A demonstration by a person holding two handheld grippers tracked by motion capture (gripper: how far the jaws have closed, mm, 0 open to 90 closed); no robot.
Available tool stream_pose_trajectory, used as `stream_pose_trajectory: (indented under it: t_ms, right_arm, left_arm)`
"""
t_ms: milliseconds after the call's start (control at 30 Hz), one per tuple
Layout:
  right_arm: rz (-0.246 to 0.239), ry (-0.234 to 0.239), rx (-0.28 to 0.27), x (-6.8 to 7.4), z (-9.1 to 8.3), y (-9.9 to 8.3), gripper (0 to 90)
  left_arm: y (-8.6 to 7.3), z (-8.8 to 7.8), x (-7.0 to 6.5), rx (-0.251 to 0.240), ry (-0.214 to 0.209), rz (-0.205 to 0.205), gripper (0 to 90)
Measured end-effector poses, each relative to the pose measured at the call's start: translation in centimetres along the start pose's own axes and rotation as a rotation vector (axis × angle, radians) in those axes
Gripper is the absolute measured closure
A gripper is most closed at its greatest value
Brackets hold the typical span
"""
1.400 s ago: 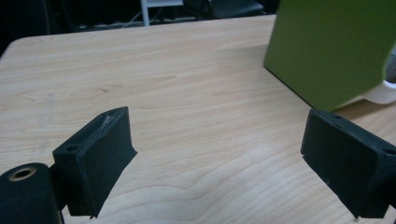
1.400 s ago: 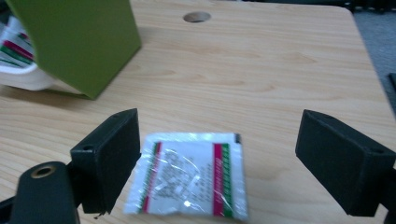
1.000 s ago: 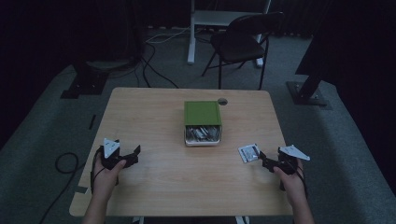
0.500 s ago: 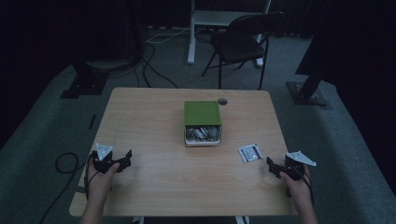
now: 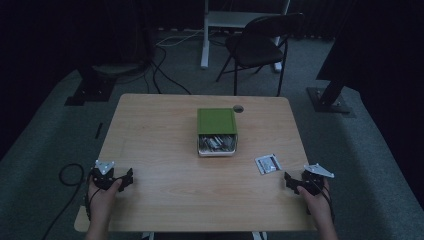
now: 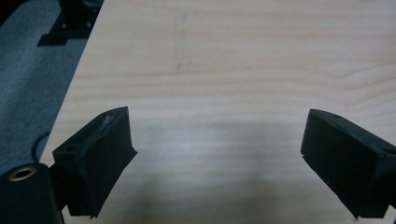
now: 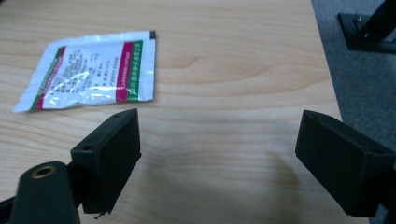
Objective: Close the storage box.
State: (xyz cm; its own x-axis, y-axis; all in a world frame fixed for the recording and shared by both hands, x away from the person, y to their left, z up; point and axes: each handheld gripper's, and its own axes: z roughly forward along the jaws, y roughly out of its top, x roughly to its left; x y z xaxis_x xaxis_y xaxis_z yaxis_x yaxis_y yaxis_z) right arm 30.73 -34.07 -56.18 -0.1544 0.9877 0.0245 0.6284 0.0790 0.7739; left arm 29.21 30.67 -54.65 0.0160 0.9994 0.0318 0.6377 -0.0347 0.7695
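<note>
step: approach sachet (image 7: 91, 70) | my right tongs (image 7: 212, 158) and left tongs (image 6: 219, 163) spread, empty | next: reach forward, pinch sachet off bench (image 5: 165, 150)

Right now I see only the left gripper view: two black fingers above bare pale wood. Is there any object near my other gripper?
Observer: Yes. A small white plastic sachet with red and green bands lies flat on the wooden table, just beyond the right gripper.
Operator: Is the right gripper holding it?
Observer: No. Its fingers stand wide apart, with nothing between them.
Operator: What else is on the table?
Observer: A green rectangular tin at the centre, its near end open and showing silvery packets.
</note>
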Motion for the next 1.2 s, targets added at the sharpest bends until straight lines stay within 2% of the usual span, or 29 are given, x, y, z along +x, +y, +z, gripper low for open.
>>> stream_pose_trajectory:
  t_ms: [67,200,367,433,500,767,1000,1200]
  right_arm:
    - [0.005,-0.001,0.014,0.0,0.1,0.0,13.8]
    - [0.005,0.002,0.064,0.0,0.3,0.0,14.0]
    - [-0.004,-0.011,0.068,0.2,0.4,0.0,14.0]
    - [0.004,-0.022,0.068,0.2,0.4,0.0,13.7]
    - [0.018,-0.034,0.068,0.2,0.4,0.0,13.6]
    - [0.023,-0.039,0.068,0.1,0.4,0.0,13.6]
    - [0.023,-0.04,0.068,0.1,0.4,0.0,13.7]
    - [0.022,-0.04,0.068,0.1,0.4,0.0,13.6]
  left_arm:
    - [-0.1,-0.1,0.2,0.016,0.017,0.003,9.9]
    - [-0.3,-0.4,0.5,0.025,0.023,-0.015,9.9]
    - [-0.6,-0.6,0.7,0.045,0.037,-0.005,9.9]
    - [-0.7,-0.8,0.8,0.048,0.048,-0.005,9.9]
    - [-0.7,-1.0,0.8,0.048,0.066,0.015,9.8]
    - [-1.4,-1.1,1.5,0.073,0.048,-0.032,9.9]
    - [-1.9,-0.7,1.5,0.097,0.042,-0.039,9.9]
    - [-1.9,-0.6,1.5,0.098,0.037,-0.062,9.9]
